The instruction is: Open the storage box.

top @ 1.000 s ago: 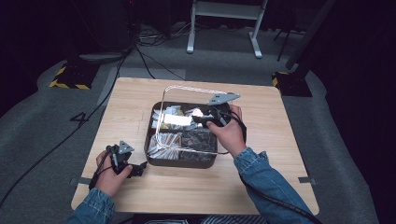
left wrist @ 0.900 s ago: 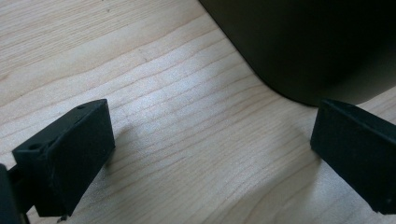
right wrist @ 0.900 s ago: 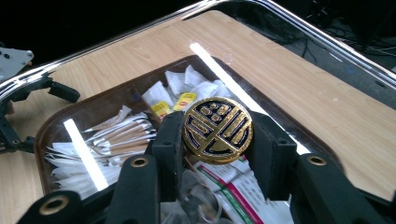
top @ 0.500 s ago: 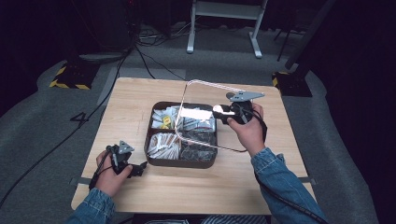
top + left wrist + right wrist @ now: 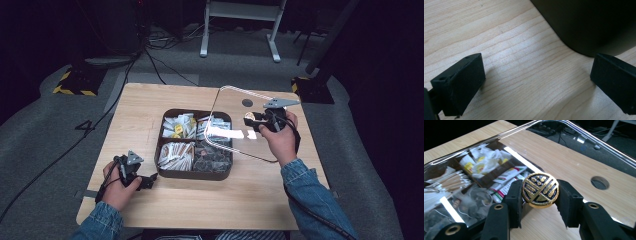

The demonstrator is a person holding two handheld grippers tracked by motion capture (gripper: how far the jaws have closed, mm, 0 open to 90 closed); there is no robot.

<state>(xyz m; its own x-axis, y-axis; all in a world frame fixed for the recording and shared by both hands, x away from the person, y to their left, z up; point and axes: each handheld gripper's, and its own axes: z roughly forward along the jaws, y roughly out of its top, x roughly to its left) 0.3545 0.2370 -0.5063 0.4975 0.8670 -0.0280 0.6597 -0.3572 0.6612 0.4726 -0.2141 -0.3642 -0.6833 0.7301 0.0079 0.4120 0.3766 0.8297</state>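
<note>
Lid over the tray's right half, left gripper at its near-left corner

Your right gripper (image 5: 540, 195) has the knob (image 5: 540, 190) between its jaws; the lid (image 5: 235, 105) spreads out to its left, above the right-hand compartments of the tray (image 5: 192, 175) and the table (image 5: 150, 100). A hole in the table (image 5: 247, 102) lies just behind that gripper. Your left gripper (image 5: 145, 181) rests on the table, the tray's corner just to its right.
</note>
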